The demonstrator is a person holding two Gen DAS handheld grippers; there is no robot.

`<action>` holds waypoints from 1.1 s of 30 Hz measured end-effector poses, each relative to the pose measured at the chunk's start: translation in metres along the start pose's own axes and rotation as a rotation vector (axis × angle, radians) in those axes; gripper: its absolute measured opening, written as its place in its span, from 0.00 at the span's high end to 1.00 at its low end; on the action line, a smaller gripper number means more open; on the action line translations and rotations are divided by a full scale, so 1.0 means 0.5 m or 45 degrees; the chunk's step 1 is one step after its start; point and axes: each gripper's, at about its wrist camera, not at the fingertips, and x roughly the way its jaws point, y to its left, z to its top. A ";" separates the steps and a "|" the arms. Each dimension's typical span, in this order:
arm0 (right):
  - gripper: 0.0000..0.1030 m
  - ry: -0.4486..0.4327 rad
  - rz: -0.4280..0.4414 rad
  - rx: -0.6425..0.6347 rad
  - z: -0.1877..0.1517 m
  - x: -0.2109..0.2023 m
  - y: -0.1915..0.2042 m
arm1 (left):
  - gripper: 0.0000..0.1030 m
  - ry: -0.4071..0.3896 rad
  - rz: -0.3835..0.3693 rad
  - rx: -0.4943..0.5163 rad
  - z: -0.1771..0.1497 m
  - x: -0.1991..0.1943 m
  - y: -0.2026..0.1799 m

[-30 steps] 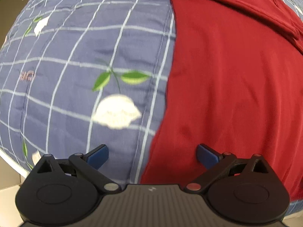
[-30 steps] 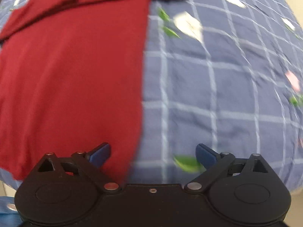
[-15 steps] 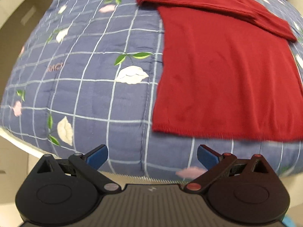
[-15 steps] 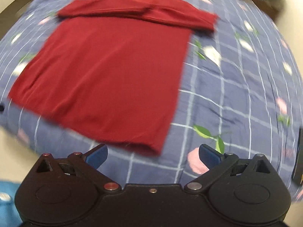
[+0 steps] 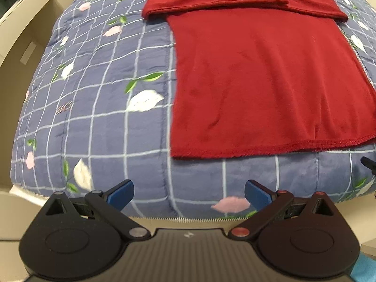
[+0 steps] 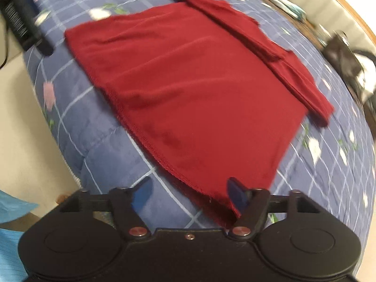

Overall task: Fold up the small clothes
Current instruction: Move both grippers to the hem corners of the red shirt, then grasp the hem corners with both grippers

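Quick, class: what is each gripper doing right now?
Left gripper: open, holding nothing, short of the red shirt.
Right gripper: open, holding nothing, at the shirt's hem corner.

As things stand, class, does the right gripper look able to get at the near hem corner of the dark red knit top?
Probably yes. The right gripper is open, and the dark red knit top has its hem corner lying flat on the blue checked quilt between its fingers, with nothing covering it.
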 end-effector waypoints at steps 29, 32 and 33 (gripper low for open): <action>0.96 0.021 0.472 0.550 0.080 -0.022 -0.197 | 0.01 -0.157 0.037 0.584 0.019 0.045 -0.256; 0.96 -0.003 0.479 0.560 0.095 -0.042 -0.217 | 0.03 -0.149 0.079 0.586 0.032 0.063 -0.262; 0.96 -0.011 0.475 0.556 0.100 -0.048 -0.221 | 0.05 -0.144 0.089 0.587 0.036 0.069 -0.263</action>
